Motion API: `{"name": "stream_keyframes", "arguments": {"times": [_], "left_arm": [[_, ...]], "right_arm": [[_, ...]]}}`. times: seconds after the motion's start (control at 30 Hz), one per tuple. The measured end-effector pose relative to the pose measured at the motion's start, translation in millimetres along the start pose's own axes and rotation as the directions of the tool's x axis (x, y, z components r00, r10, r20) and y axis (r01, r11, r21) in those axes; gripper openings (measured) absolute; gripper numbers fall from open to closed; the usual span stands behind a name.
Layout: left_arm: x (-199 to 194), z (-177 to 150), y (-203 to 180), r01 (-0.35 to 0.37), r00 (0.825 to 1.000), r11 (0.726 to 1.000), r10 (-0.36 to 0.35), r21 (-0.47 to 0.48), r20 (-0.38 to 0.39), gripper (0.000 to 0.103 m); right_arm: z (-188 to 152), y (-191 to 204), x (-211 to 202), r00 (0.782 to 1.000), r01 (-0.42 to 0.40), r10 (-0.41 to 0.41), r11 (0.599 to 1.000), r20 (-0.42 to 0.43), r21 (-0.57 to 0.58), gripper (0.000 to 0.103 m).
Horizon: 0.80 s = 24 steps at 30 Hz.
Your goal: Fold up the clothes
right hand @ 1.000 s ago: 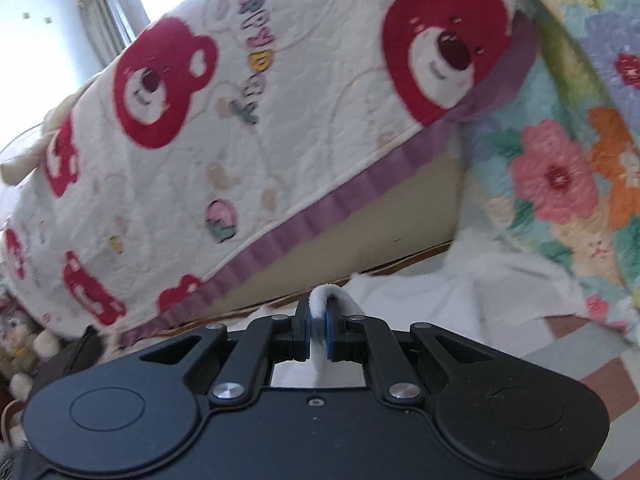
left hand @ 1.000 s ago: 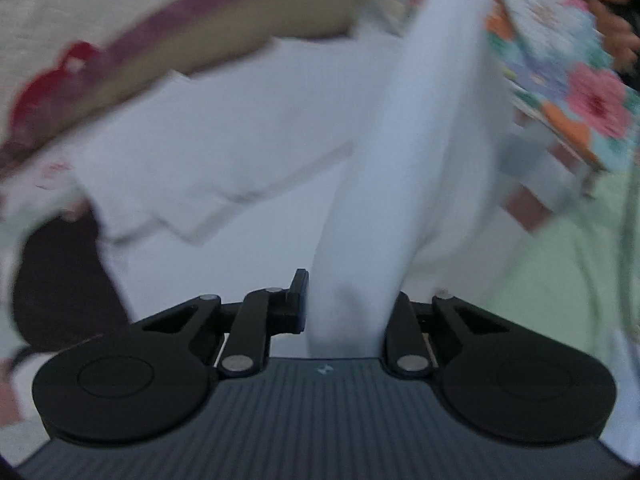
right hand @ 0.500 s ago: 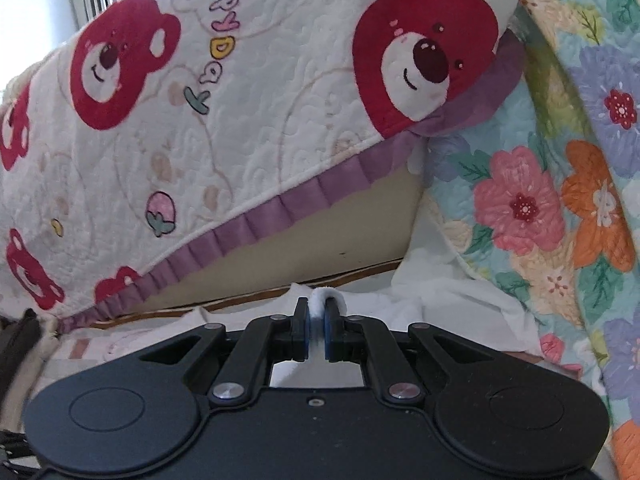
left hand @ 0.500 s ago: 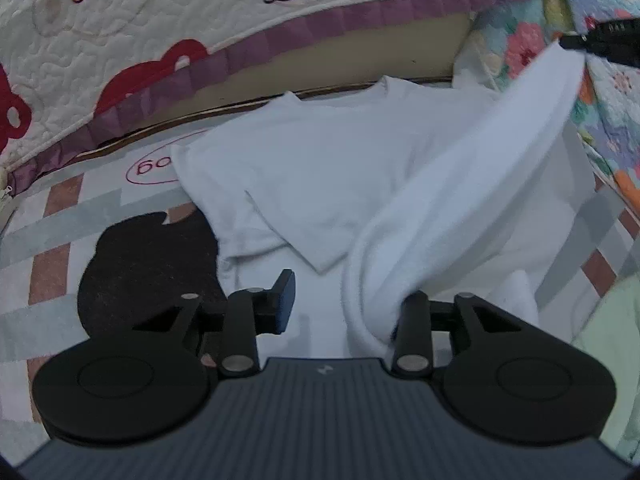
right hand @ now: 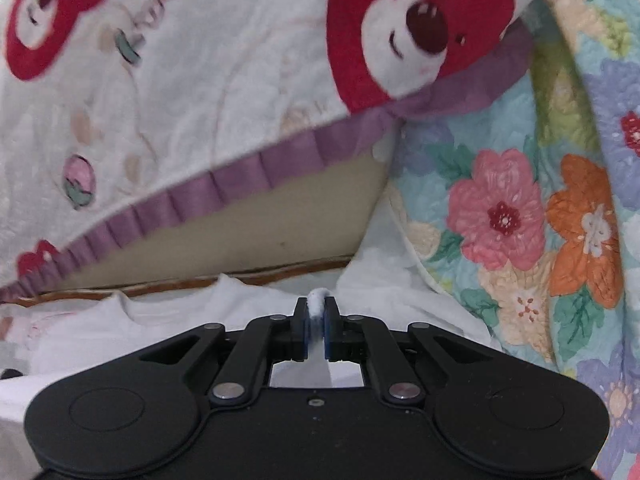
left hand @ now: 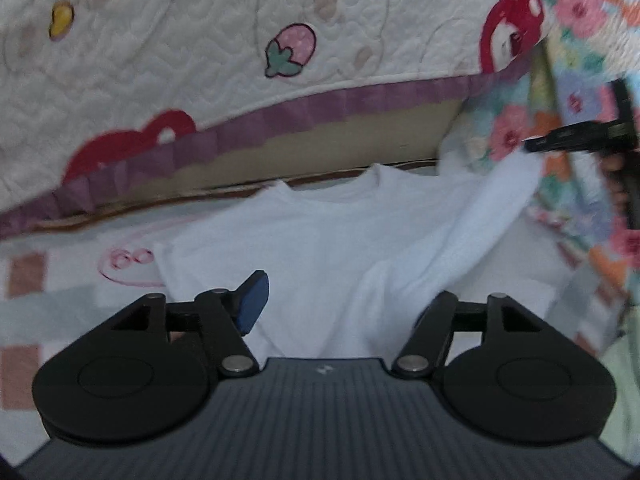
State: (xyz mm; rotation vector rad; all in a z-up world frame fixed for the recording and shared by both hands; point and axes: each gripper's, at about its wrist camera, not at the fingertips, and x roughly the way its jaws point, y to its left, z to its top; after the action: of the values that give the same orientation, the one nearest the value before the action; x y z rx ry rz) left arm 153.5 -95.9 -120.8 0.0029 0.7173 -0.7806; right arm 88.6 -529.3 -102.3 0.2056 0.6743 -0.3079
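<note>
White shirt (left hand: 320, 240) lies flat on the checked mat (left hand: 48, 304), collar toward the bear quilt (left hand: 200, 40), with its right side lifted in a band up to the right gripper (right hand: 316, 316). Right gripper, near the floral quilt (right hand: 520, 220), has its jaws pinched tight on a fold of that shirt. Left gripper (left hand: 344, 300) sits low over the shirt's near edge, jaws opening wide, cloth lying loose between them and against the right finger, not pressed.
</note>
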Motion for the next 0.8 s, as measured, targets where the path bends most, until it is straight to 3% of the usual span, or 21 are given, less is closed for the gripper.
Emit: {"name": "stream_keyframes", "arguments": {"times": [0.13, 0.23, 0.27, 0.3, 0.4, 0.47, 0.53, 0.63, 0.8], "left_arm": [[-1, -12, 34, 0.049, 0.999, 0.989, -0.049, -0.143, 0.007, 0.063], [-19, -22, 69, 0.190, 0.981, 0.924, -0.167, -0.331, 0.097, 0.064], [-26, -24, 75, 0.209, 0.977, 0.909, -0.177, -0.361, 0.120, 0.064], [-33, -25, 74, 0.200, 0.978, 0.915, -0.164, -0.351, 0.130, 0.064], [-39, -26, 43, 0.157, 0.986, 0.977, -0.147, -0.144, 0.076, 0.066], [-34, -29, 15, 0.134, 0.991, 0.991, -0.135, 0.008, 0.011, 0.068], [-21, -36, -14, 0.104, 0.993, 0.985, -0.095, 0.139, -0.064, 0.068], [4, -47, -41, 0.072, 0.989, 0.965, -0.037, 0.250, -0.144, 0.068], [37, -60, -33, 0.022, 0.968, 0.957, 0.051, 0.288, -0.245, 0.068]], "right_arm": [[-2, 6, 14, 0.999, 0.033, -0.033, 0.999, 0.011, -0.010, 0.007], [-11, 0, 21, 0.999, 0.037, -0.038, 0.998, 0.021, 0.045, 0.007], [-15, -2, 26, 0.999, 0.039, -0.041, 0.998, 0.025, 0.057, 0.007], [-18, -4, 30, 0.999, 0.041, -0.043, 0.997, 0.030, 0.069, 0.007], [-20, -11, 50, 0.999, 0.025, -0.029, 0.993, 0.031, 0.114, 0.008], [-18, -16, 61, 1.000, 0.010, -0.014, 0.988, 0.022, 0.151, 0.008], [-17, -17, 68, 1.000, 0.000, -0.002, 0.988, 0.014, 0.153, 0.008], [-15, -10, 72, 1.000, 0.012, -0.014, 0.998, 0.022, 0.068, 0.008], [-20, 1, 58, 0.994, 0.028, -0.022, 0.998, 0.110, -0.052, 0.008]]}}
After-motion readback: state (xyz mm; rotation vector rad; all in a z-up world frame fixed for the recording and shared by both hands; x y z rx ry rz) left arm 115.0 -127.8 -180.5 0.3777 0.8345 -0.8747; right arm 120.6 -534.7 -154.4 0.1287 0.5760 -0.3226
